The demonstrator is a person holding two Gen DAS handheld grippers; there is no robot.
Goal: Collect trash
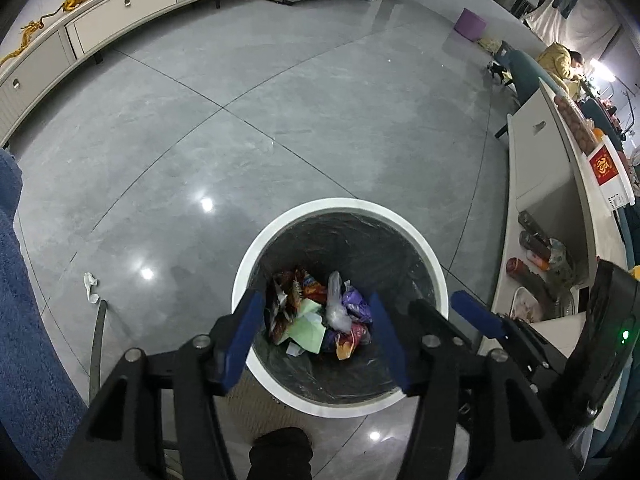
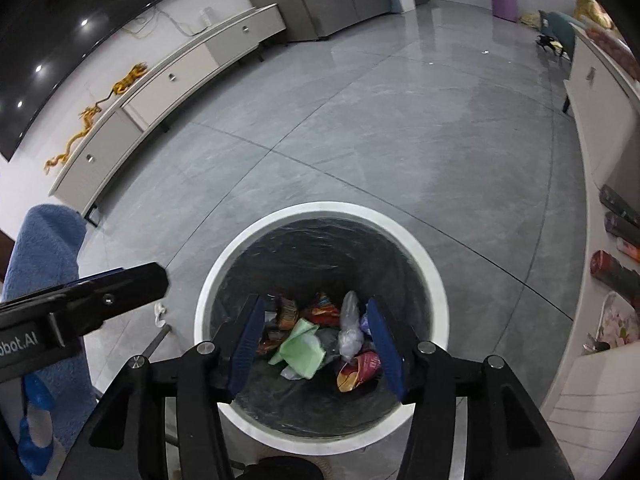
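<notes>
wrappers (image 1: 316, 316) are seen dropped in the bin (image 1: 340, 205); both grippers (image 1: 316, 336) (image 2: 316, 340) hang released and empty. a tissue (image 1: 90, 288) at nine o'clock is left on the floor.

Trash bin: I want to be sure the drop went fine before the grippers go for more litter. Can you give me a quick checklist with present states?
1. Left gripper empty, jaws apart: ok.
2. Right gripper empty, jaws apart: ok.
3. Wrappers and green paper lie inside the trash bin, nothing hanging over its rim: ok.
4. Bin upright, liner in place: ok.
5. Floor free of litter: not ok, a crumpled white scrap lies left of the bin.
6. Room left in the bin: ok, contents sit low.
</notes>
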